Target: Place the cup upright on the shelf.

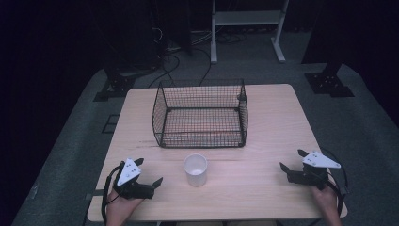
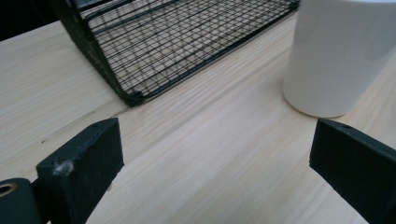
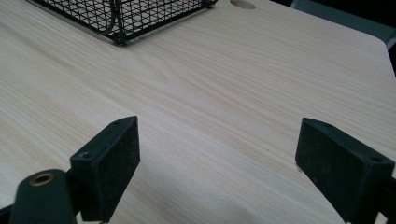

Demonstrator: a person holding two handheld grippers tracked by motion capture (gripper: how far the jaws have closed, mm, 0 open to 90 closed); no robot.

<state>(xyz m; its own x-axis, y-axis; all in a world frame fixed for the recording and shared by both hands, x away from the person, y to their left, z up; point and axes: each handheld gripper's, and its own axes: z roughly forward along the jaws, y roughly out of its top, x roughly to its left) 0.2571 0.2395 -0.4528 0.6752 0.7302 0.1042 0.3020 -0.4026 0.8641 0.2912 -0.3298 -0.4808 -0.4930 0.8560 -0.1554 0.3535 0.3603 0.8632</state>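
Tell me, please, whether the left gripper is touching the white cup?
Apart. In the left gripper view, the left gripper has its jaws open, with bare table between them and the white cup farther on. The high view shows the same gap.

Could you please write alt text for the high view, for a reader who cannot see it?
A white cup stands upright on a wooden table, in front of a black wire basket. The left gripper and right gripper, both open, rest at the near corners.
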